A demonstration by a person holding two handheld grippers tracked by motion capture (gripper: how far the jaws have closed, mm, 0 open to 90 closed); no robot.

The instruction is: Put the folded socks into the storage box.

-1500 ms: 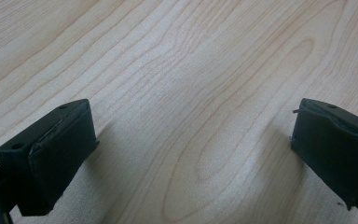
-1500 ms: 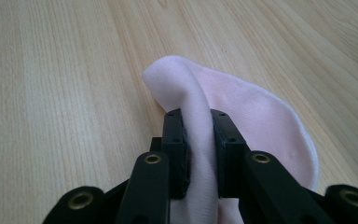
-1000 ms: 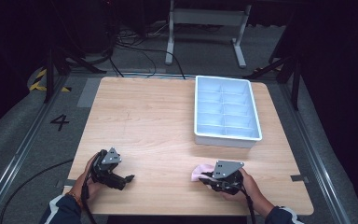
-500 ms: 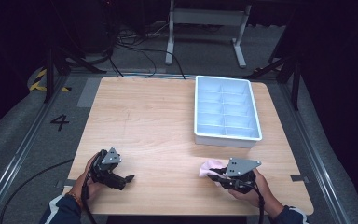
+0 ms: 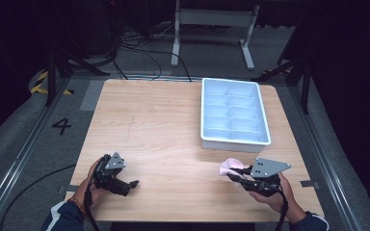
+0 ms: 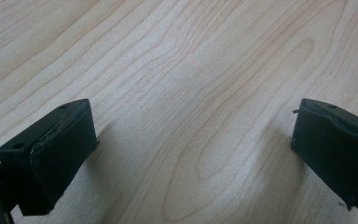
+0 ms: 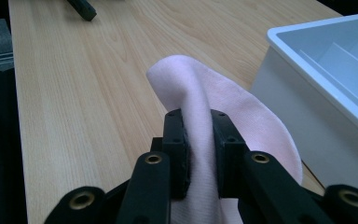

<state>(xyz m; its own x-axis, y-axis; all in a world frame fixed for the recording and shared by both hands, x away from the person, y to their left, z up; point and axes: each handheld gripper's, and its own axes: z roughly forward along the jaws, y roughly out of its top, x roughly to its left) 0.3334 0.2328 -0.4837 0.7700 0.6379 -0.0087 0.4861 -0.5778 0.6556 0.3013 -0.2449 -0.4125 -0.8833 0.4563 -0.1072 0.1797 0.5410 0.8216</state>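
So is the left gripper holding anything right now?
No, the left gripper has its jaws spread wide with only bare wooden table between them.

The pink cloth's (image 7: 242, 126) lower part is hidden behind the right gripper (image 7: 199, 140).

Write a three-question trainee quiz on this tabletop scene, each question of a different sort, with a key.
1. True or false: the right gripper has its jaws closed on the pink cloth.
2. Multiple choice: where is the white divided tray? A) at the table's left edge B) on the right half of the table, beyond the right gripper C) on the floor
3. Fill in: in the left gripper view, the left gripper has its jaws wide apart, and between them lies bare ____.

Key: 1 true. 2 B. 3 wooden tabletop.
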